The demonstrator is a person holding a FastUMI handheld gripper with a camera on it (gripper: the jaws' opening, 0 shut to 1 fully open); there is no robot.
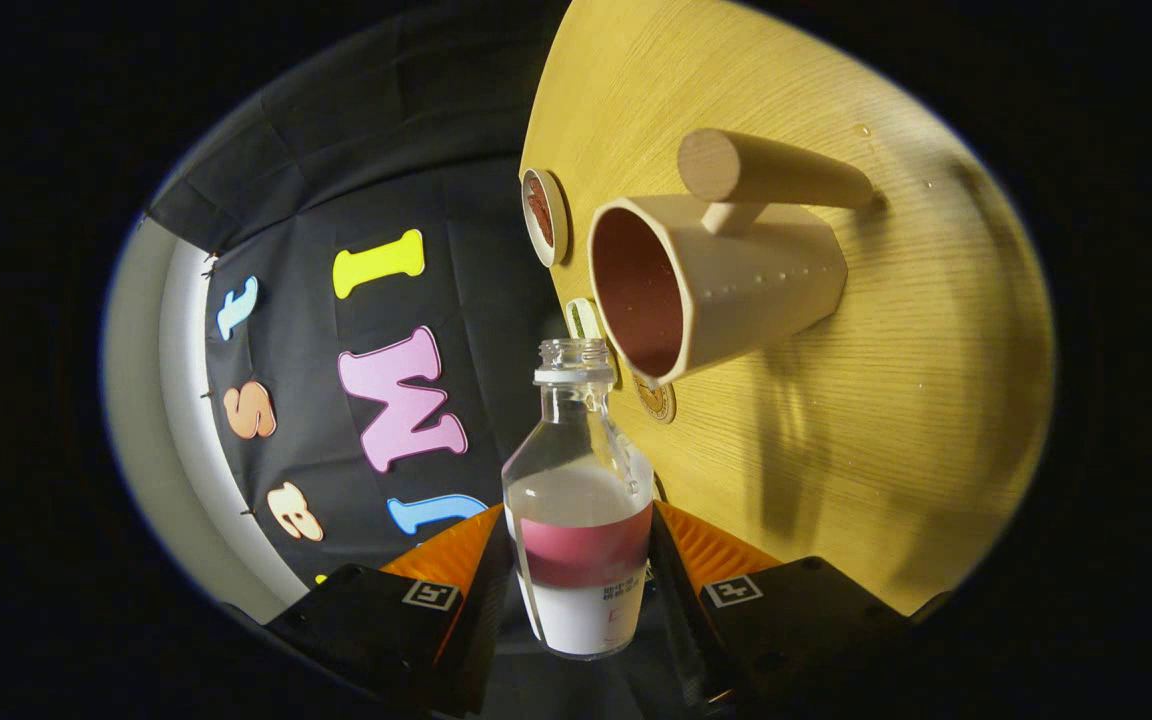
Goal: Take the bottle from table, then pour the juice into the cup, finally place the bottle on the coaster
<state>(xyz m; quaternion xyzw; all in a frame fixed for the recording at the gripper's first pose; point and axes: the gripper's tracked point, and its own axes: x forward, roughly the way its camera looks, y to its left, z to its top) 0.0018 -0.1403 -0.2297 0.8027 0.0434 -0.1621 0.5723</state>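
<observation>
Pour step in hand. Gripper (pixel 581 590) rolled hard sideways, so wooden table (pixel 836 430) reads near vertical w/ cup standing out from it. Fingers closed partway onto clear glass juice bottle (pixel 581 500), one each side of lower body at label band; both pressing, bottle held firm between them. No cap, open mouth just beside rim of beige cup (pixel 706 285), touching or nearly, can't tell which. Thin streak along inside of bottle shoulder looks like liquid running toward neck; white liquid level slanted in body. Cup interior reddish-brown, fill not readable. Cup has thick wooden dowel handle (pixel 766 170) on far side.

Round coasters beyond cup: one w/ reddish centre (pixel 544 217) near table edge, another (pixel 656 400) mostly hidden behind cup rim, a third pale one (pixel 582 318) peeking just past bottle mouth.

Judgement: pour underway, not finished. Next: hold mouth over rim, keep tilt steady till enough out, then roll upright before moving off, else drips on table. After that, carry to a free coaster, set base flat, open fingers.
</observation>
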